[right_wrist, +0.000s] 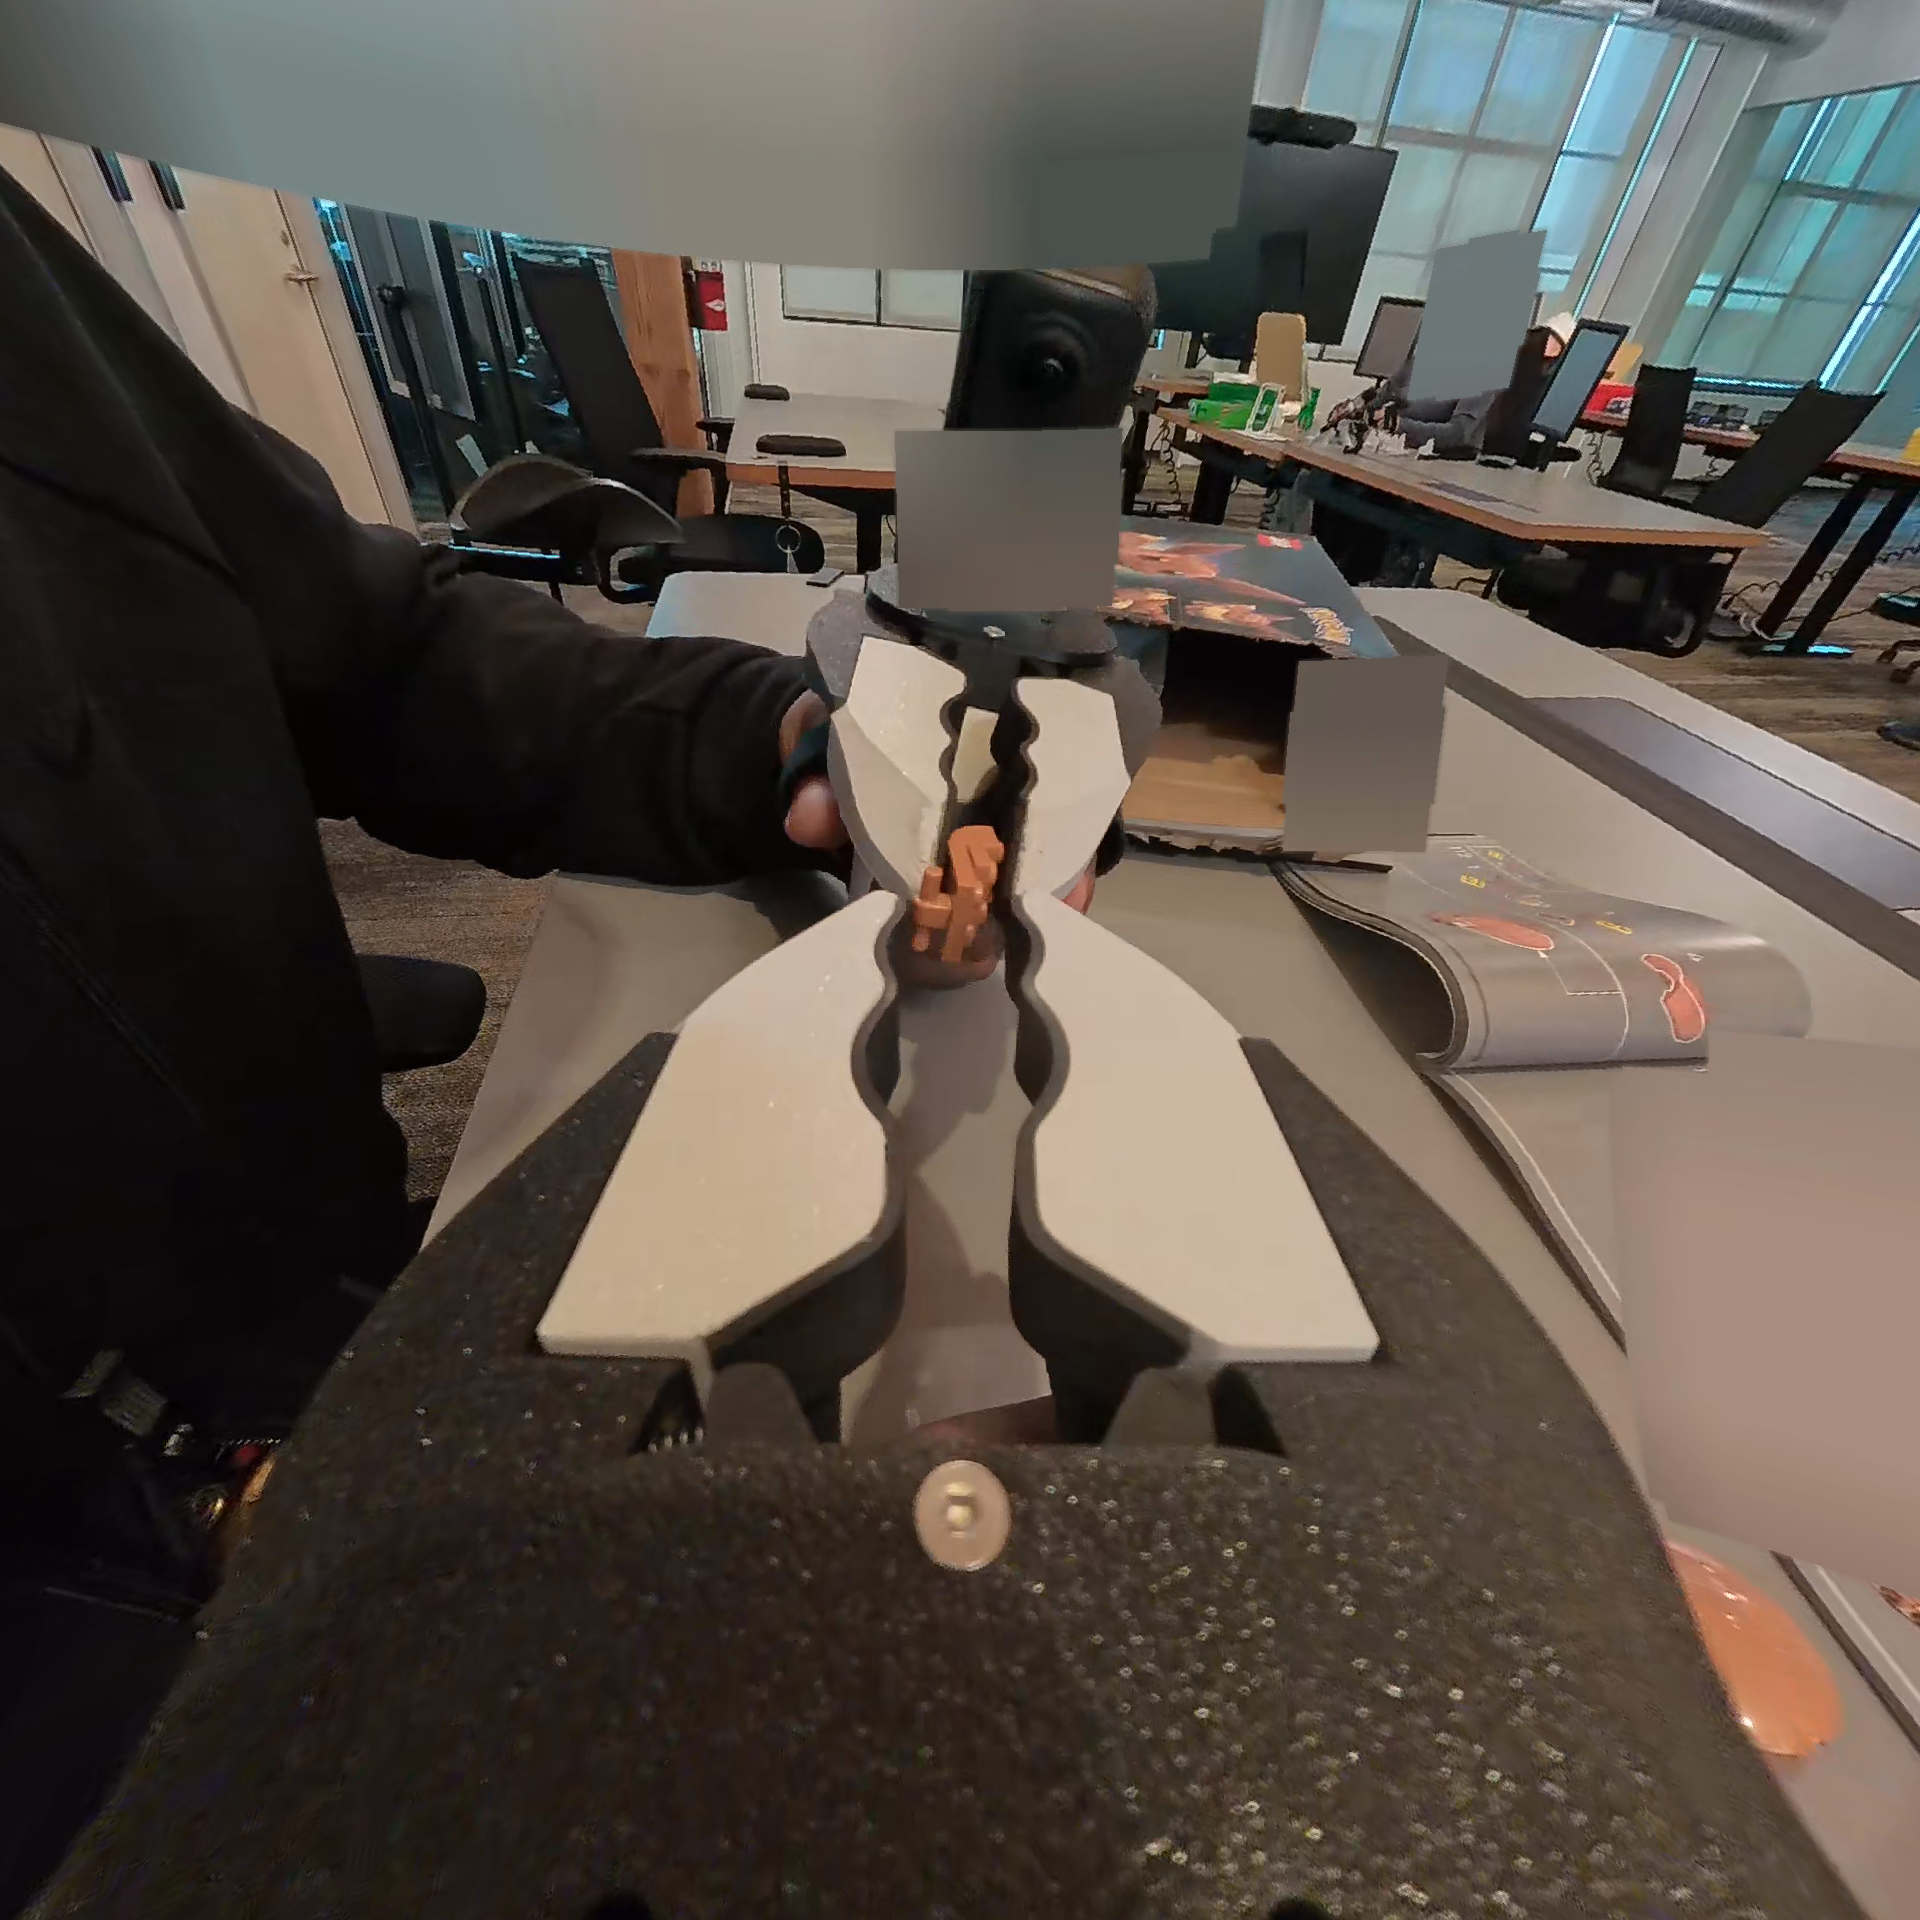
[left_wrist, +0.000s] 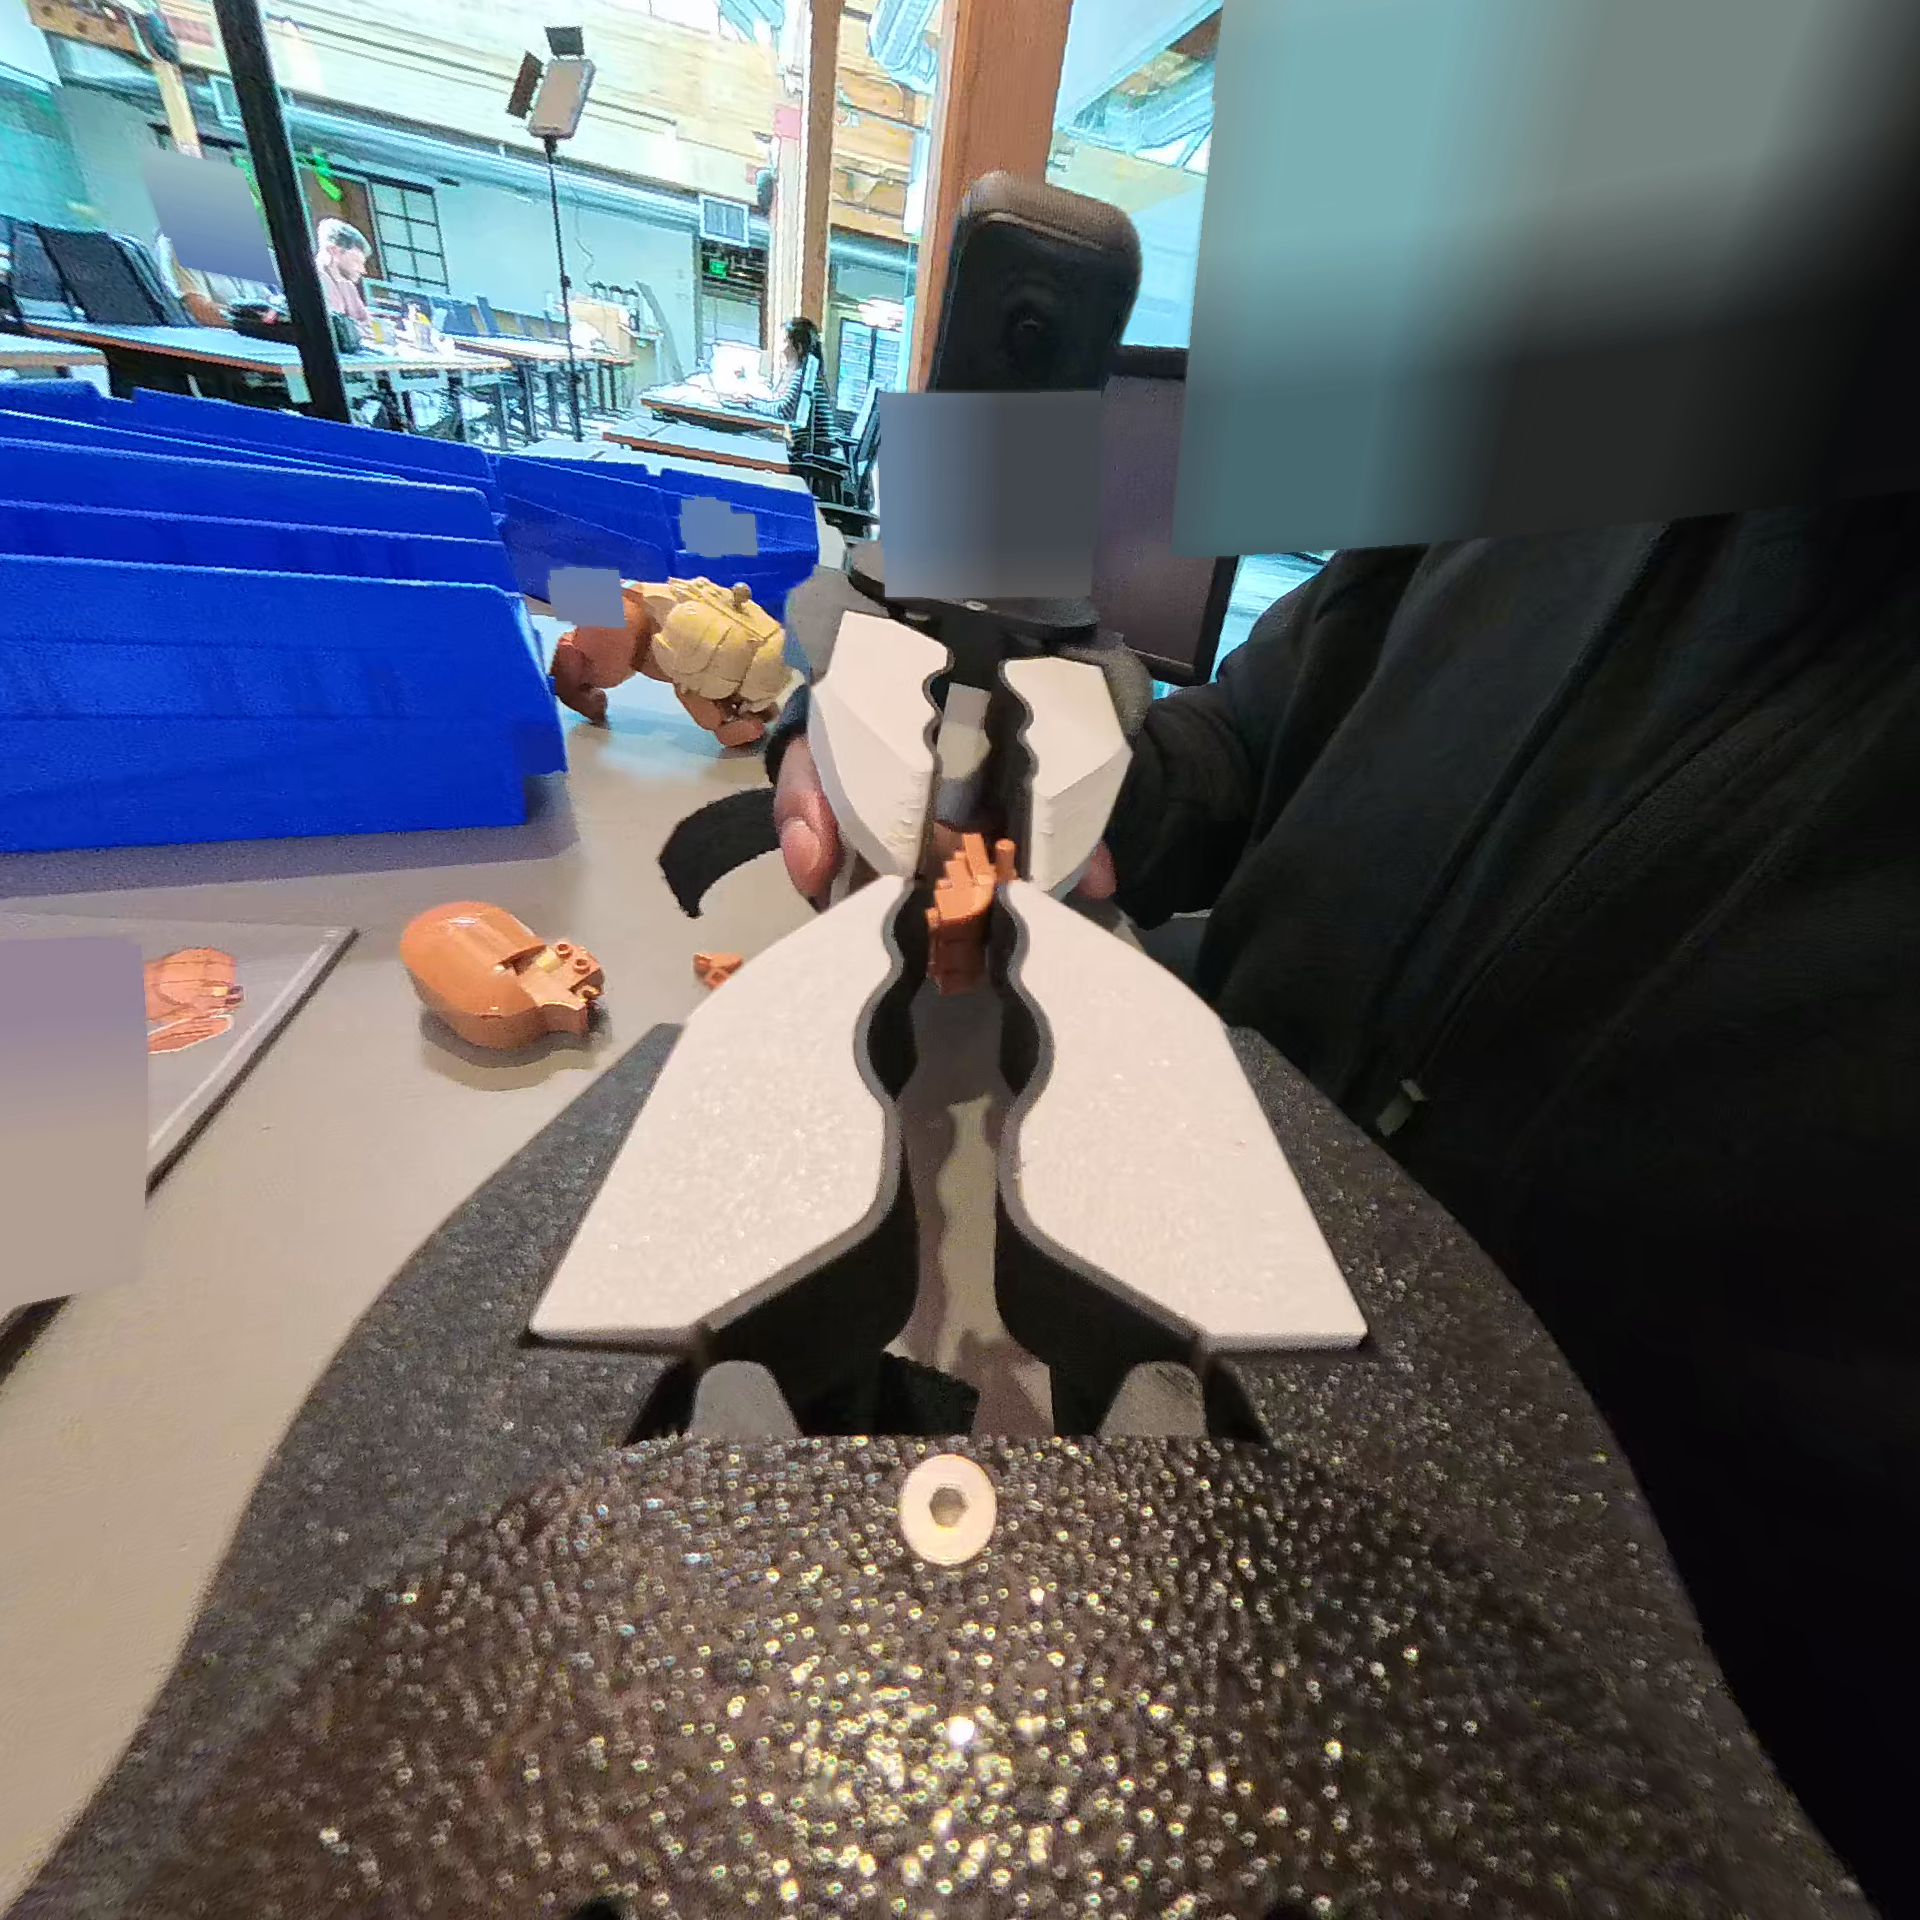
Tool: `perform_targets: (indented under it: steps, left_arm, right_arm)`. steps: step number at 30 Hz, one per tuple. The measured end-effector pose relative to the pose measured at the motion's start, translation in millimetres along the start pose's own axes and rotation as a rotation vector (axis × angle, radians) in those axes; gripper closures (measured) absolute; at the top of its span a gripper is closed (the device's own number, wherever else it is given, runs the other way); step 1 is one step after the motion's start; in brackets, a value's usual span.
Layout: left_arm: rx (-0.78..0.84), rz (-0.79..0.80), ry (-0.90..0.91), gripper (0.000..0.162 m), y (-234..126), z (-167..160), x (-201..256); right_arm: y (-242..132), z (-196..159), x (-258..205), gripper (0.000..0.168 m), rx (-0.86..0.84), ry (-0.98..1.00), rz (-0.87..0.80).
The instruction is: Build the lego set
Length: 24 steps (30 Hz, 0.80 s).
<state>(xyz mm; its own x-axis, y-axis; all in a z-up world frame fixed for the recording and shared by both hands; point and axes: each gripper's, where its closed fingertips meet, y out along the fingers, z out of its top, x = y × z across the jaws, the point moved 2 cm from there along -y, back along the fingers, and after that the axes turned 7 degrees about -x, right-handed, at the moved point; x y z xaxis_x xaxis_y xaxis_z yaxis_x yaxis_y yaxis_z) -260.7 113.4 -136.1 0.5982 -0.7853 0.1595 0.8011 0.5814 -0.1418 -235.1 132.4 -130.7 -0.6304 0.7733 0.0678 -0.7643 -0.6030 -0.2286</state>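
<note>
My two grippers meet tip to tip above the grey table (left_wrist: 312, 1195). A small brown lego piece (left_wrist: 961, 904) sits where the tips meet. In the left wrist view my left gripper (left_wrist: 954, 914) is closed to a narrow gap around its near end. The right gripper (left_wrist: 975, 821) faces it and pinches the far end. The right wrist view mirrors this: the right gripper (right_wrist: 956, 920) holds the brown piece (right_wrist: 956, 883), with the left gripper (right_wrist: 977, 836) opposite. How the piece is split between the jaws is hidden.
Blue bins (left_wrist: 260, 644) stand at the back left. A tan and brown partial model (left_wrist: 686, 655), a rounded brown assembly (left_wrist: 494, 977) and a tiny brown part (left_wrist: 717, 966) lie on the table. An open instruction booklet (right_wrist: 1558, 977) and the set's box (right_wrist: 1226, 623) lie beyond.
</note>
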Motion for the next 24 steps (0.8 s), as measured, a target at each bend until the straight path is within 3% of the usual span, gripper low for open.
perform_targets:
  steps: [11, 17, 24]
  left_arm:
    - [-0.019, 0.003, -0.038, 0.150, -0.6, -2.6, -3.4]
    - [-0.022, 0.062, -0.010, 0.138, -3.4, -2.0, -8.2]
    - [-0.018, 0.120, 0.034, 0.144, -1.7, -0.6, -11.8]
  right_arm:
    - [2.0, -3.2, 0.0, 0.156, -0.015, -0.010, -0.028]
    - [-1.9, -0.1, 4.2, 0.156, 0.029, 0.017, -0.050]
    - [-5.1, 1.3, 7.0, 0.156, 0.056, 0.026, -0.069]
